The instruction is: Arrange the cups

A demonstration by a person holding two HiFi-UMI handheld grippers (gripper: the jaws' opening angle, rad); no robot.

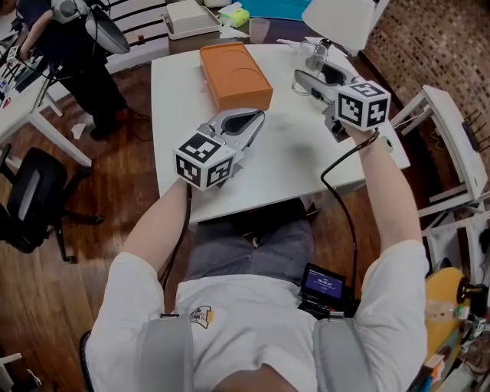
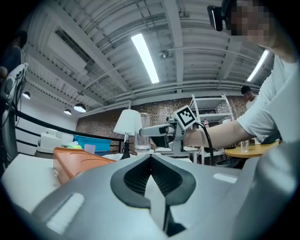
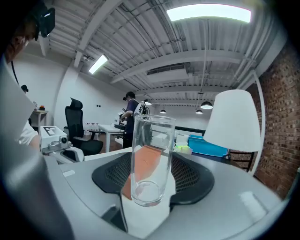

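My right gripper (image 1: 315,70) is over the far right part of the white table (image 1: 291,164), shut on a tall clear glass (image 1: 314,55). In the right gripper view the glass (image 3: 151,150) stands upright and empty between the two dark pads (image 3: 193,176), its base off the table. My left gripper (image 1: 256,116) rests low over the table's middle, just in front of an orange box (image 1: 233,75). Its jaws (image 2: 151,157) are shut with nothing between them. From the left gripper view I see the held glass (image 2: 142,133) ahead.
A white lamp shade (image 1: 341,19) stands past the right gripper. A translucent cup (image 1: 259,29) sits on a dark table behind. A white rack (image 1: 452,145) is to the right, a black office chair (image 1: 31,199) to the left, and a person (image 1: 76,53) stands at the far left.
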